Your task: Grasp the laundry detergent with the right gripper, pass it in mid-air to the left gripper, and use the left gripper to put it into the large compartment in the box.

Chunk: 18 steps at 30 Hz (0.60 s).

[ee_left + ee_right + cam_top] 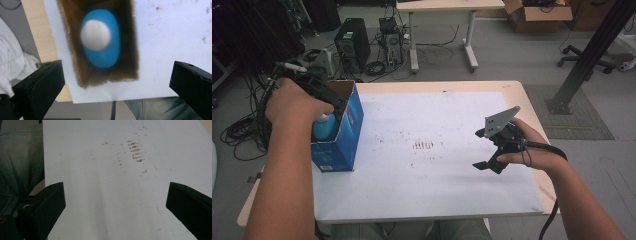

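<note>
An open blue carton (343, 131) stands upright at the table's left edge. Inside it is a blue bottle (323, 127) with a white cap. My left gripper (332, 106) hovers right over the carton's mouth and points down into it. In the left gripper view the bottle (105, 55) and its cap (95, 35) lie below, inside the brown carton walls (75, 50). The left gripper (117, 75) is open wide and holds nothing. My right gripper (480, 149) hangs open over the right part of the white sheet (437, 170), also empty (115, 195).
Brown smudges (423, 145) mark the sheet's middle, and they show in the right gripper view (136, 151). Beyond the wooden table (517, 90), the floor holds a PC tower (353, 42), cables, another desk (442, 30) and a black post (584, 65).
</note>
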Motion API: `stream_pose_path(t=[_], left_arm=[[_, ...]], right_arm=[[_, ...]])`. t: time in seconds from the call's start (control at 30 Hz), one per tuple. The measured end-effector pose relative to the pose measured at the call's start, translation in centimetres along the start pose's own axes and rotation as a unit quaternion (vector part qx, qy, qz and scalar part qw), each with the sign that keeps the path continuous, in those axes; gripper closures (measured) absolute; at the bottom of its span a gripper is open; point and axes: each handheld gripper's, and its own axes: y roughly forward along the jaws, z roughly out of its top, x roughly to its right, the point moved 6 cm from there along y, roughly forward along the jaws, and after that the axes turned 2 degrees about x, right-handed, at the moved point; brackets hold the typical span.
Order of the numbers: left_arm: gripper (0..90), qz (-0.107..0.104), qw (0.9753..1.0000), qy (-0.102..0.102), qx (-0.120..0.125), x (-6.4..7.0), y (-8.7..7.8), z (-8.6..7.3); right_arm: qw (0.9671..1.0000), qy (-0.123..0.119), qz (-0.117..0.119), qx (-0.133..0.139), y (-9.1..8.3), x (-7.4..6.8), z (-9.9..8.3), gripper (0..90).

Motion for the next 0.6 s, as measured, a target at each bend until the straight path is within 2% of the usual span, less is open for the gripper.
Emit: stream_pose_path(t=[0.13, 0.2, 0.27, 0.3, 0.33, 0.37, 0.4, 0.47, 0.5, 0.53, 0.57, 0.6], left_arm=[[0.2, 0.009, 0.9989, 0.044, 0.014, 1.7, -1.3, 0.2], [0.2, 0.021, 0.9969, 0.071, 0.026, 2.7, -2.2, 0.3], [0.2, 0.024, 0.9935, 0.106, 0.036, 4.1, -3.1, 0.4], [0.2, 0.023, 0.9893, 0.138, 0.043, 5.2, -3.8, 0.4], [0.2, 0.027, 0.9860, 0.159, 0.044, 5.7, -4.2, 0.4], [0.2, 0.027, 0.9860, 0.159, 0.044, 5.7, -4.2, 0.4], [0.2, 0.029, 0.9822, 0.181, 0.041, 6.4, -4.5, 0.4], [0.2, 0.027, 0.9761, 0.211, 0.047, 7.5, -5.1, 0.4], [0.2, 0.025, 0.9696, 0.238, 0.050, 8.3, -5.5, 0.4], [0.2, 0.023, 0.9662, 0.252, 0.050, 8.8, -5.6, 0.3], [0.2, 0.023, 0.9662, 0.252, 0.050, 8.8, -5.6, 0.3], [0.2, 0.021, 0.9627, 0.265, 0.049, 9.3, -5.7, 0.3]], right_arm=[[1.0000, -0.002, -0.001, -0.002, -0.1, 0.0, 0.2, 2.4], [1.0000, -0.003, -0.001, -0.005, -0.2, 0.0, 0.4, 2.4], [1.0000, -0.004, -0.001, -0.006, -0.2, 0.0, 0.5, 2.4], [1.0000, -0.004, 0.001, -0.006, -0.3, 0.0, 0.7, 2.4], [1.0000, -0.004, 0.002, -0.006, -0.4, 0.0, 0.7, 2.4], [1.0000, -0.004, 0.002, -0.006, -0.4, 0.0, 0.7, 2.4], [1.0000, -0.005, 0.001, -0.005, -0.4, 0.0, 0.8, 2.4], [0.9999, -0.005, 0.001, -0.008, -0.5, 0.0, 0.8, 2.4], [0.9999, -0.006, 0.000, -0.011, -0.6, 0.0, 0.9, 2.4], [0.9999, -0.005, 0.002, -0.010, -0.7, -0.1, 0.9, 2.5], [0.9999, -0.005, 0.002, -0.010, -0.7, -0.1, 0.9, 2.5], [0.9999, -0.007, 0.002, -0.010, -0.8, -0.1, 1.0, 2.5]])
